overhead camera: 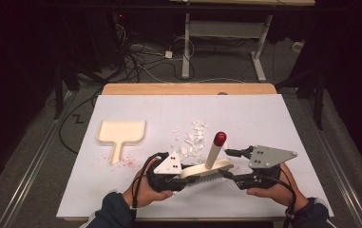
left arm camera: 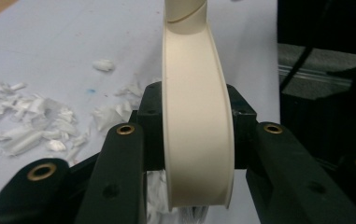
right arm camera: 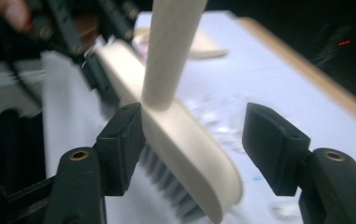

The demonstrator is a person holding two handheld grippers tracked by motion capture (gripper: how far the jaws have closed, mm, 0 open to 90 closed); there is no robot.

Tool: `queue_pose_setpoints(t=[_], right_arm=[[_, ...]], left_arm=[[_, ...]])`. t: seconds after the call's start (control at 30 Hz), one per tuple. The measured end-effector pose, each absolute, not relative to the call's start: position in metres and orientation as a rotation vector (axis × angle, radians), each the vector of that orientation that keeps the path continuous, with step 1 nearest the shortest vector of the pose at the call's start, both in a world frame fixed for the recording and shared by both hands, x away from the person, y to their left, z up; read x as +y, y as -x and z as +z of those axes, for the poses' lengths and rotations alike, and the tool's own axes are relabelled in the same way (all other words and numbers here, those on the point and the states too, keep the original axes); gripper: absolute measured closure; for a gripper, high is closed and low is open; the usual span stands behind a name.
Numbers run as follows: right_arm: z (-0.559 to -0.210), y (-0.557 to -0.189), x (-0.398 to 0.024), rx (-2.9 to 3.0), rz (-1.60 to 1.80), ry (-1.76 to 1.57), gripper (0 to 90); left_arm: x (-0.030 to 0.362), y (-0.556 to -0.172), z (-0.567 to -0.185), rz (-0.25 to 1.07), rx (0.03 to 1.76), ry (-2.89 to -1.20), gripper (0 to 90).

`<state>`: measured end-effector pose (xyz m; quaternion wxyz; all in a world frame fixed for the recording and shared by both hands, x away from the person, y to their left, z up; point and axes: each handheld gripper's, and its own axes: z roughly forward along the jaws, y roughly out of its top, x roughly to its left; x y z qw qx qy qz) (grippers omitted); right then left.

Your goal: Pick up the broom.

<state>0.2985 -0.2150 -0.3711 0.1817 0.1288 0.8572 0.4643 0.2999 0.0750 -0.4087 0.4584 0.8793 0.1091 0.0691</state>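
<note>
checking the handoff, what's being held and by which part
The brush is held by the left gripper, clamped on one end of its head; the right gripper is open around the other end.

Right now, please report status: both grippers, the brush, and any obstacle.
Left gripper shut on brush. Right gripper open around brush's other end. Paper scraps beyond, dustpan far left. Nothing blocking.

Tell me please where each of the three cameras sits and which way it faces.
High view: above the person's side, facing forward and down on the table; both forearms show.
Left gripper view: rides the left gripper, looks along its jaws, shut on the brush.
Right gripper view: rides the right gripper, jaws open around the brush's end.
All views share the brush and paper scraps.
</note>
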Motion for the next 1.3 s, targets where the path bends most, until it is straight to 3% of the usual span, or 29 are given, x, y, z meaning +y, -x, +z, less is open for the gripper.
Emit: queue_pose_setpoints(t=[0.3,0.37,0.43,0.5,0.63,0.67,0.7,0.73,0.8,0.93,1.3], right_arm=[[-0.404,-0.303,-0.184,2.741,1.192,-0.218,41.3],[-0.408,-0.304,-0.182,2.794,1.234,-0.170,56.8],[-0.409,-0.303,-0.182,2.801,1.263,-0.173,60.1],[-0.408,-0.303,-0.183,2.819,1.271,-0.148,65.9],[-0.403,-0.303,-0.186,2.763,1.258,-0.173,68.0],[-0.403,-0.303,-0.186,2.763,1.258,-0.173,68.0],[-0.399,-0.305,-0.191,2.734,1.241,-0.226,68.0],[-0.398,-0.305,-0.194,2.716,1.245,-0.261,68.0],[-0.396,-0.308,-0.197,2.694,1.256,-0.298,68.1],[-0.383,-0.316,-0.213,2.590,1.291,-0.427,68.1],[-0.370,-0.336,-0.238,2.430,1.235,-0.634,68.0]], left_arm=[[0.073,-0.290,-0.411,0.069,0.108,-2.207,64.9],[0.073,-0.290,-0.411,0.068,0.106,-2.203,64.7],[0.075,-0.291,-0.411,0.070,0.114,-2.192,63.8],[0.077,-0.293,-0.410,0.091,0.141,-2.173,56.5],[0.085,-0.292,-0.408,0.214,0.224,-2.164,44.2],[0.085,-0.292,-0.408,0.214,0.224,-2.164,39.4],[0.091,-0.290,-0.409,0.319,0.277,-2.172,29.6],[0.097,-0.289,-0.410,0.347,0.311,-2.162,26.7],[0.105,-0.288,-0.412,0.379,0.350,-2.144,25.3],[0.143,-0.280,-0.422,0.572,0.503,-2.122,19.9],[0.206,-0.267,-0.461,0.750,0.807,-2.108,17.0]])
